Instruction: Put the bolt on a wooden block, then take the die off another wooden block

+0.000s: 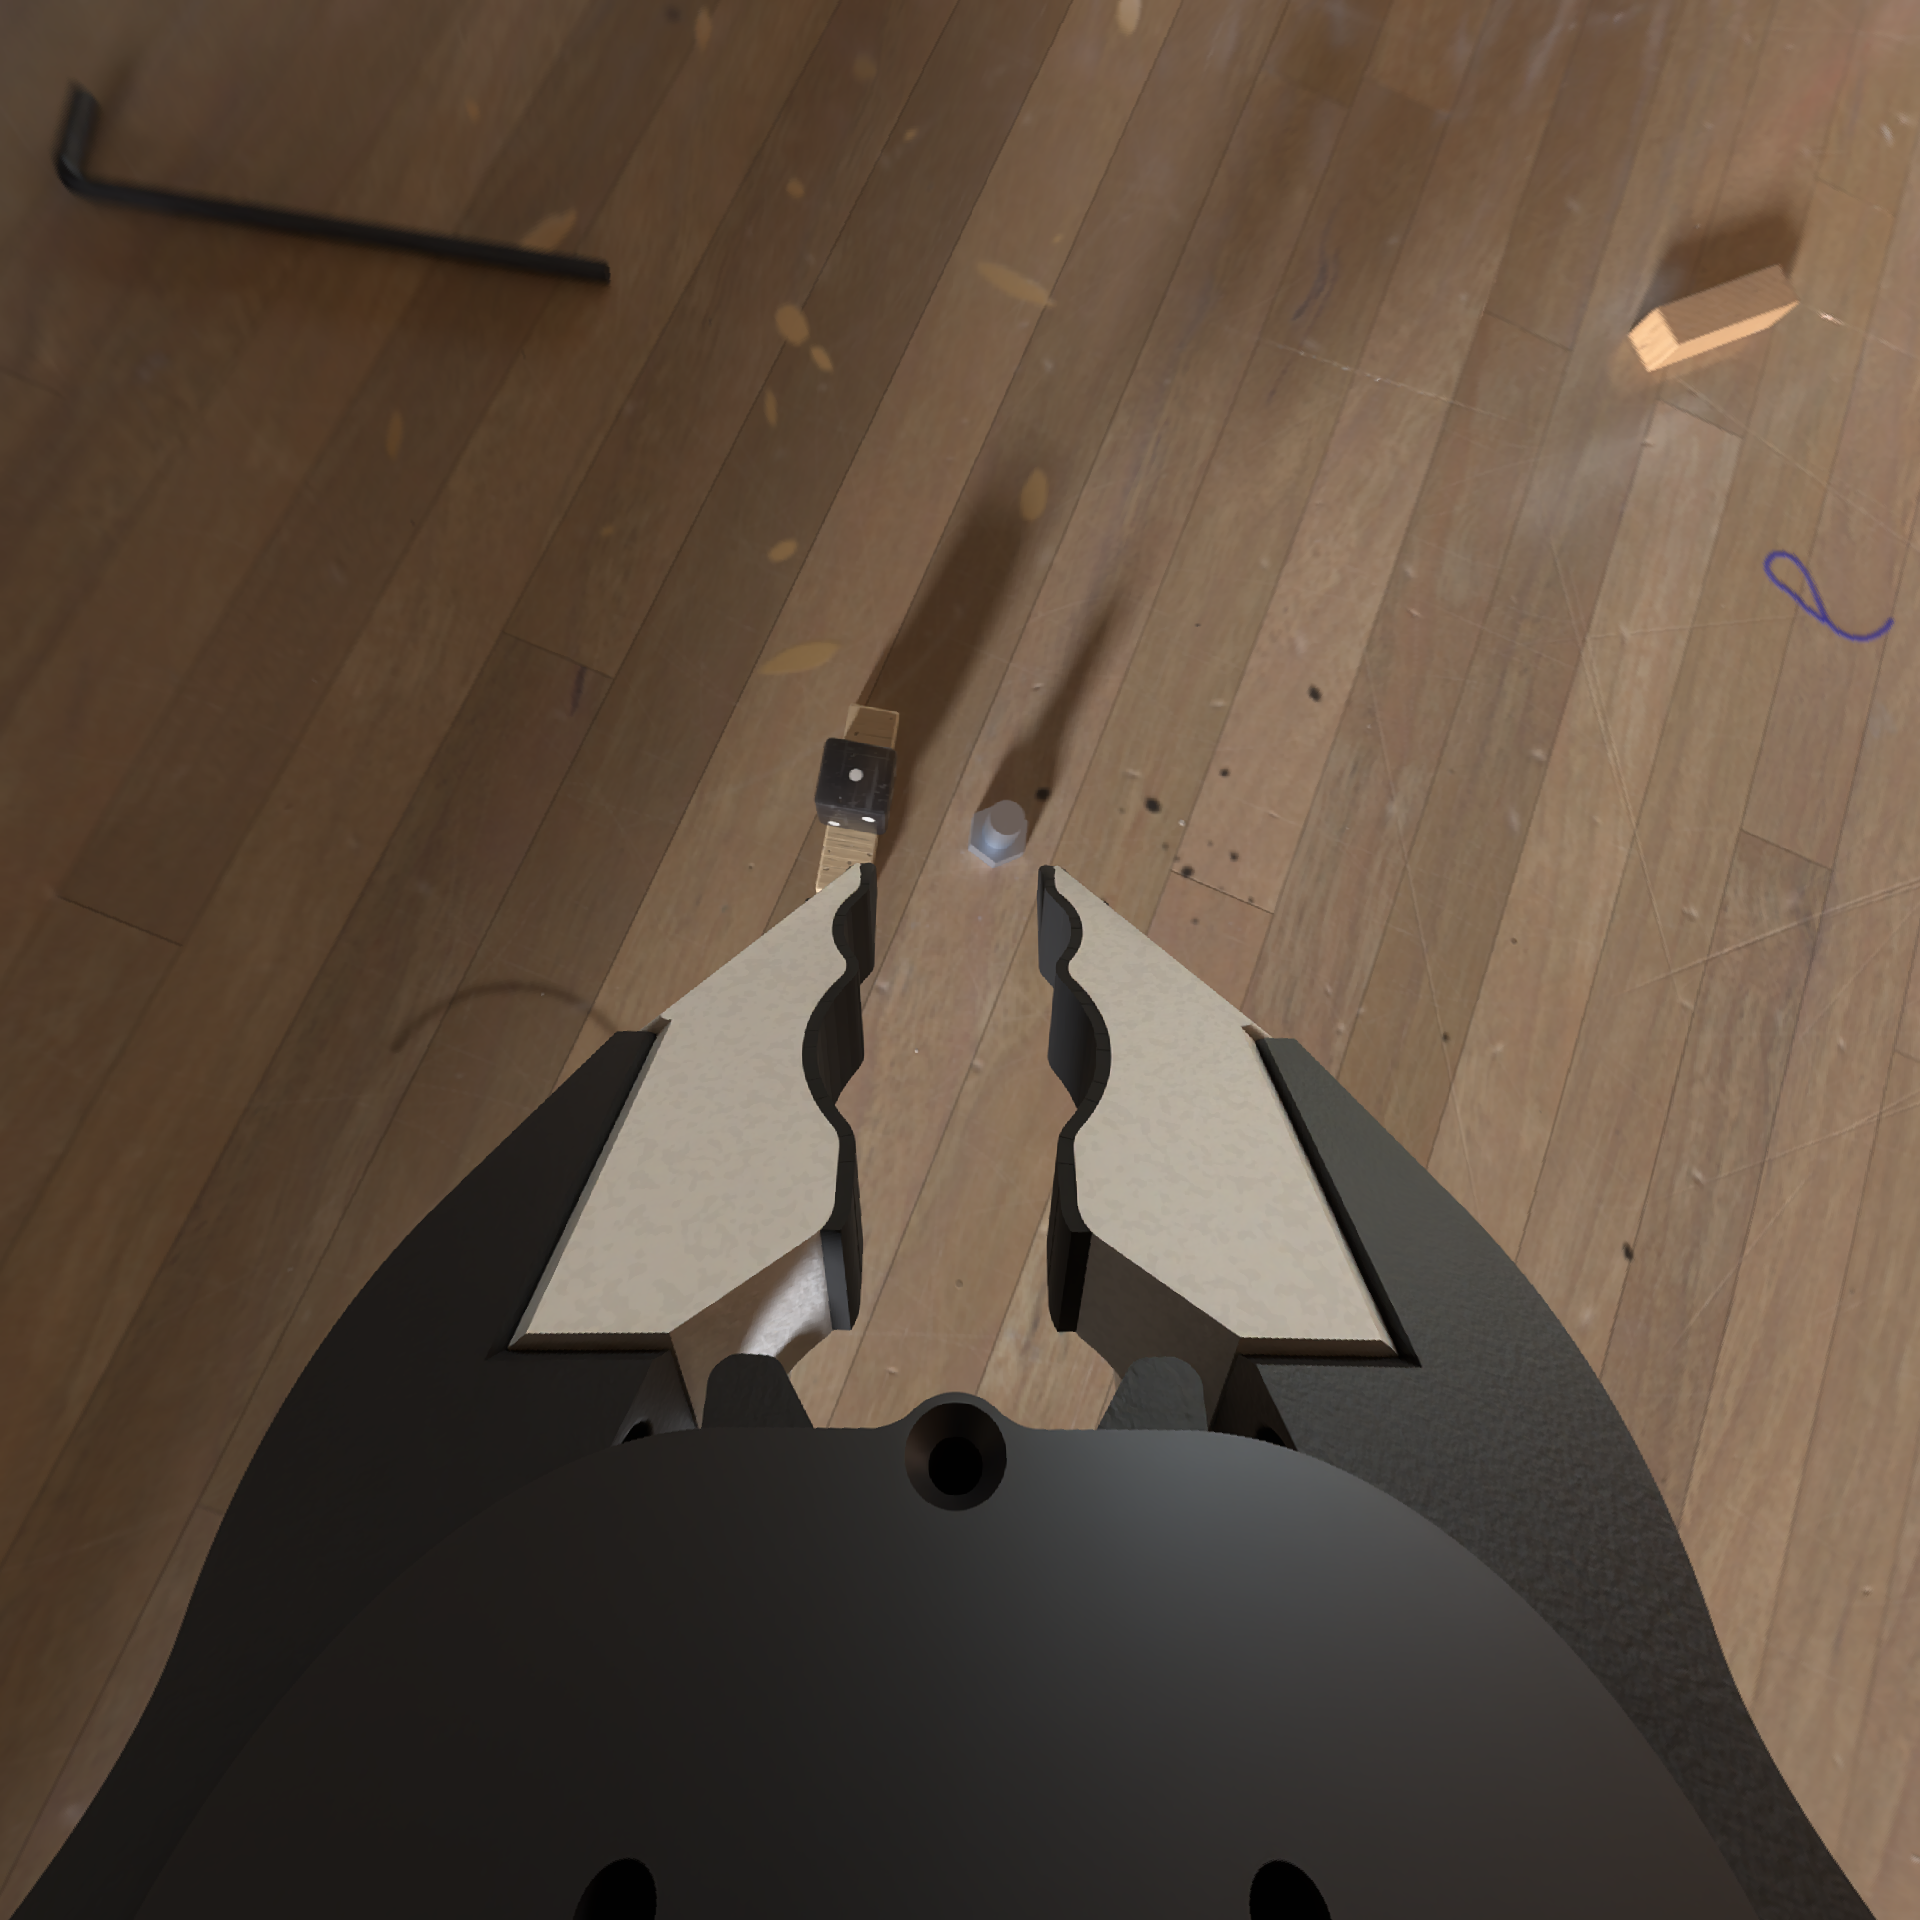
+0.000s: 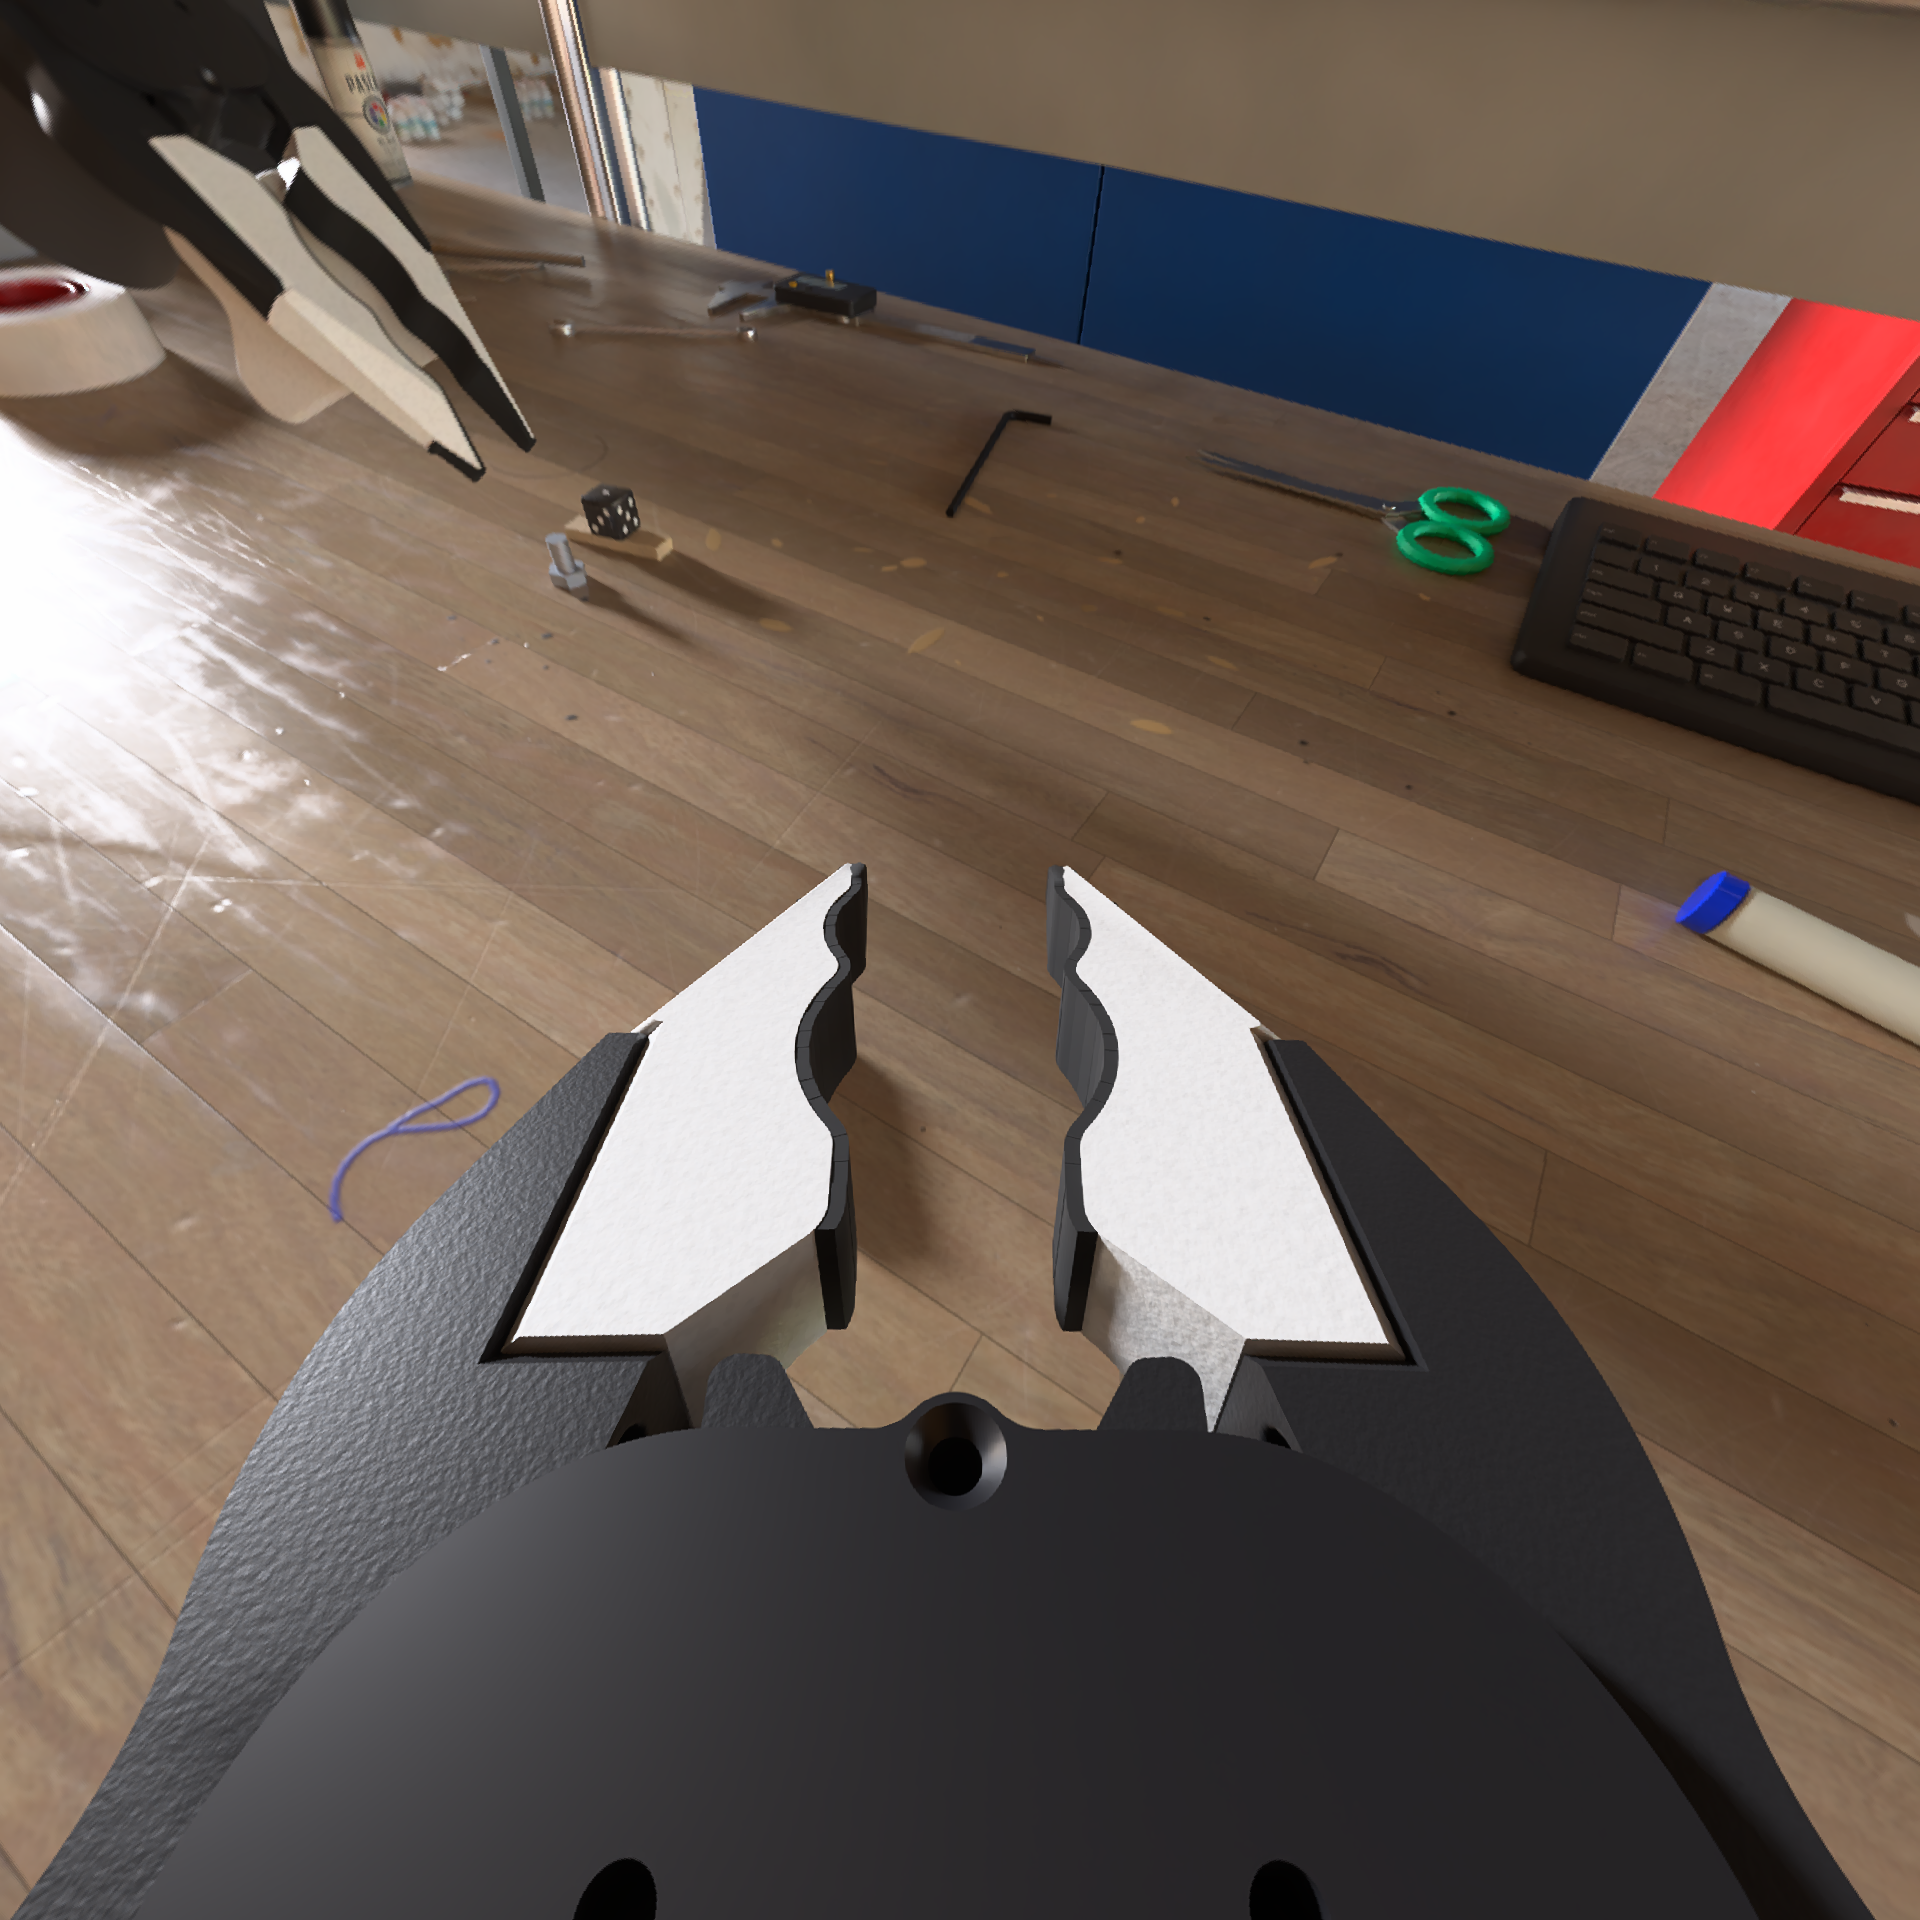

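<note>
1. Left wrist view: the left gripper hangs above the counter with its jaws parted and nothing between them. Just past its fingertips the bolt stands on its head, shank up, on bare wood. Just beside it the black die sits on a thin wooden block, whose near end runs under the left fingertip (its edge is hidden there).
2. Same view: a second wooden block lies well apart at the upper right, with open planks between it and the bolt. A black hex key lies far left; a blue thread loop lies far right.
3. Right wrist view: the right gripper is released, empty, over a wide stretch of bare counter.
4. Same view: bolt, die and block cluster far off at the upper left, under the left gripper's tilted tips. Green-handled scissors, a keyboard and a blue-capped marker crowd the right edge; calipers lie along the back edge.
</note>
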Controlling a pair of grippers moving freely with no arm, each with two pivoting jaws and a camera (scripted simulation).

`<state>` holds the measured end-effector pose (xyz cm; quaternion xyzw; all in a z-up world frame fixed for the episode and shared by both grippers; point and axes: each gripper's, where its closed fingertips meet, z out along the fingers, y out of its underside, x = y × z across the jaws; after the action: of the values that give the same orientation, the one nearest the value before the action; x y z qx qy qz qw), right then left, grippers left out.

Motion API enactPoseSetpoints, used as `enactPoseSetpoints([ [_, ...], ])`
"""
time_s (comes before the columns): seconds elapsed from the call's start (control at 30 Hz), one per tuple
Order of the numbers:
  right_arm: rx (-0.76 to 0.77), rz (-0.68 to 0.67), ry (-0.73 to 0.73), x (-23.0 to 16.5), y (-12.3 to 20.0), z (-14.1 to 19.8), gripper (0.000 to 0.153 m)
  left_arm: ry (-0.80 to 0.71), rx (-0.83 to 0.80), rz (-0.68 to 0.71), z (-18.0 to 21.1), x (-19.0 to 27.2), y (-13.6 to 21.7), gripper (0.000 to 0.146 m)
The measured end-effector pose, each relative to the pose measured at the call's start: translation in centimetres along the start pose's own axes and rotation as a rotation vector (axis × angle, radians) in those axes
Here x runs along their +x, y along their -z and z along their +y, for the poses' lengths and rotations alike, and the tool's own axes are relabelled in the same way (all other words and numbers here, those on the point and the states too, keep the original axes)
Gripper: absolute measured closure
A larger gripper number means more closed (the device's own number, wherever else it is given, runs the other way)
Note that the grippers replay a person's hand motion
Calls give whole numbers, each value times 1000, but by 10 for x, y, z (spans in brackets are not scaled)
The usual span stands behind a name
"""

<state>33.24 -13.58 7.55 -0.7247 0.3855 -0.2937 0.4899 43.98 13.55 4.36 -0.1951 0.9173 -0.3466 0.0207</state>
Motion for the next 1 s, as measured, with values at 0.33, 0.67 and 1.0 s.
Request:
enactPoseSetpoints([
  [0.33, 20, -12, 38, -2, 9, -3, 119, 47, -134, -48, 11, -11, -22, 116],
  [0.67, 38, 7, 51, -5, 22, -9, 122, 10, -134, -47, 10, -5, -24, 111],
  [1.0, 25, 8, 55, -10, 22, -6, 124, -192, -108, -166, 8, -2, -31, 106],
])
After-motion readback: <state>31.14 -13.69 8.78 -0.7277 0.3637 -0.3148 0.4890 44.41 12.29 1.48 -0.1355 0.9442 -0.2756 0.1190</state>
